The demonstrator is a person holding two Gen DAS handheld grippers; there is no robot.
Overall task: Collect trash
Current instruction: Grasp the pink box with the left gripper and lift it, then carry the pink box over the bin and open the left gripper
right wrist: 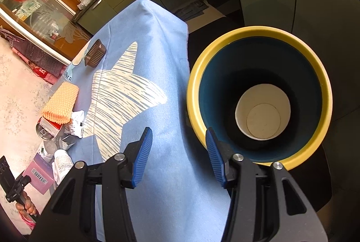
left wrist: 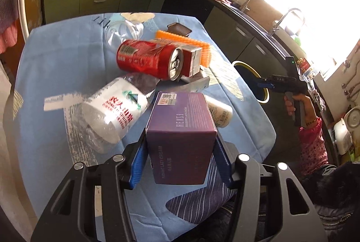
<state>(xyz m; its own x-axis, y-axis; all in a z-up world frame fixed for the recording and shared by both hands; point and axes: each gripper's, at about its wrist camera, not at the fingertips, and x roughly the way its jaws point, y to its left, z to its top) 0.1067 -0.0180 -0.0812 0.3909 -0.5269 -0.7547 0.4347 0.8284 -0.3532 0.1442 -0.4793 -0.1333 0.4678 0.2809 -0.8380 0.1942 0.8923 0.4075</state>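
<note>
On the left of the left wrist view, a crushed clear plastic bottle with a white label lies on its side on the blue cloth that covers the counter. Just behind it a red drink can lies tilted, resting on the bottle's neck and a small red and white carton, with an orange ridged foam sleeve and a dark brown plastic tray farther back. In the middle, the left claw is clamped on a purple cardboard box, its blue pads pressed against both sides, the box lifted above the cloth. A small white bottle lies just beyond the box's right side. Farther right, past the counter's edge, the person's right hand holds the right claw over the yellow rim of the bin. In the right wrist view, the same pile sits at the far left, with the box near the lower left corner and the left hand below it. A pale star pattern crosses the cloth. The right claw stands apart with nothing between its pads, hanging above the cloth's edge beside the bin. At right, the bin stands on the dark floor just beside the counter, with a white paper cup upright inside.
</note>
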